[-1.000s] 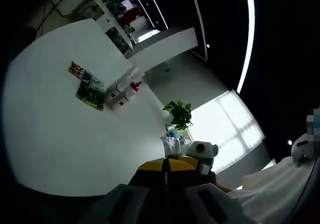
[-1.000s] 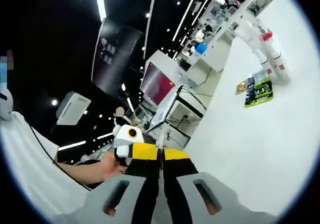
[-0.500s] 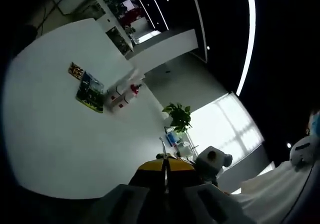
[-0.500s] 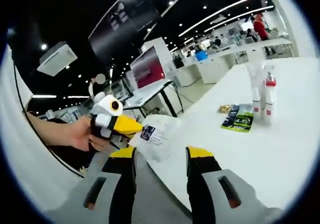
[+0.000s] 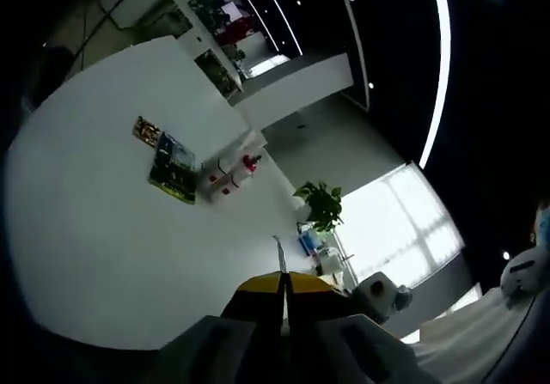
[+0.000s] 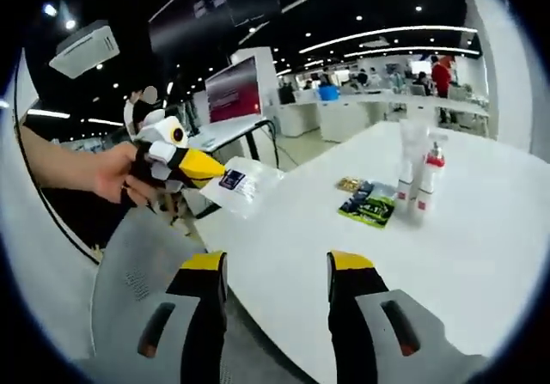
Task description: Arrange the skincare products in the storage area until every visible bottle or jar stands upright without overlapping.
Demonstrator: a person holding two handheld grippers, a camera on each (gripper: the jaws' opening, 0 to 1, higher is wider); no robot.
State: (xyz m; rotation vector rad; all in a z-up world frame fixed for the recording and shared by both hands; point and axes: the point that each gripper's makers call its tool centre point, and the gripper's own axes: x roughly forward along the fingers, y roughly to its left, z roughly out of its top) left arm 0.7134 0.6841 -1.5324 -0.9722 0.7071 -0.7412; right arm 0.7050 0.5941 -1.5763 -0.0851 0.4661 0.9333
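My left gripper (image 5: 284, 283) is shut on a thin clear sachet with a dark label, seen edge-on (image 5: 276, 255) above its yellow jaws. In the right gripper view a hand holds that left gripper (image 6: 222, 173) at the left, with the sachet (image 6: 243, 186) hanging over the white table's (image 6: 284, 255) near corner. My right gripper (image 6: 275, 268) stands open and holds nothing, a short way from the sachet. Farther out on the table stand two white bottles (image 6: 406, 178), one with a red cap (image 6: 429, 176). Green flat packets (image 6: 365, 208) lie beside them.
A small brown packet (image 6: 348, 184) lies just past the green ones. The same bottles (image 5: 230, 173) and packets (image 5: 172, 167) sit mid-table in the left gripper view. A potted plant (image 5: 322, 208) stands beyond the table's far edge. The person's forearm (image 6: 51, 165) enters from the left.
My right gripper went from shut to open and drew back from the sachet, which stays in the left gripper. Both views have swung, so the table now lies more level.
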